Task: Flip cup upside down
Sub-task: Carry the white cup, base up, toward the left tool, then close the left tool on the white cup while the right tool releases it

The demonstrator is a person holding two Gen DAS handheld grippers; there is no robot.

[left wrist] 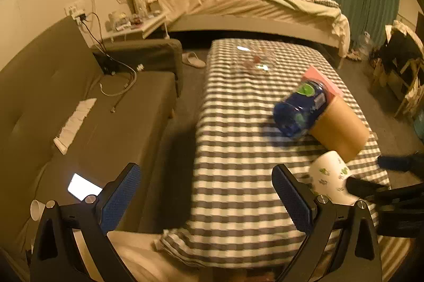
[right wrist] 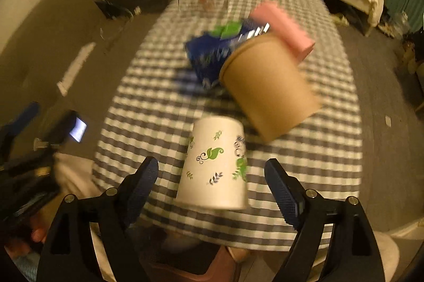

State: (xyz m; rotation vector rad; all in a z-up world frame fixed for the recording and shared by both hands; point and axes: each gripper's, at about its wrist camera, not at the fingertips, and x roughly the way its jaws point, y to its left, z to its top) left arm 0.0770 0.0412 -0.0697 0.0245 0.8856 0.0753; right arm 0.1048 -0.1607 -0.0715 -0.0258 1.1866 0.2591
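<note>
A white paper cup with green leaf prints (right wrist: 216,162) stands upside down, wide rim down, on the checked tablecloth (right wrist: 148,101) near the table's front edge. My right gripper (right wrist: 212,189) is open, its jaws apart on either side of the cup without touching it. The cup also shows in the left wrist view (left wrist: 331,177), with the right gripper's black fingers beside it. My left gripper (left wrist: 206,192) is open and empty, above the table's front left part.
A brown paper tub (right wrist: 267,88) stands just behind the cup, with a blue packet (right wrist: 212,54) and a pink box (right wrist: 283,30) behind it. A grey sofa (left wrist: 92,109) with a lit phone (left wrist: 83,186) lies left. A bed (left wrist: 238,3) is at the back.
</note>
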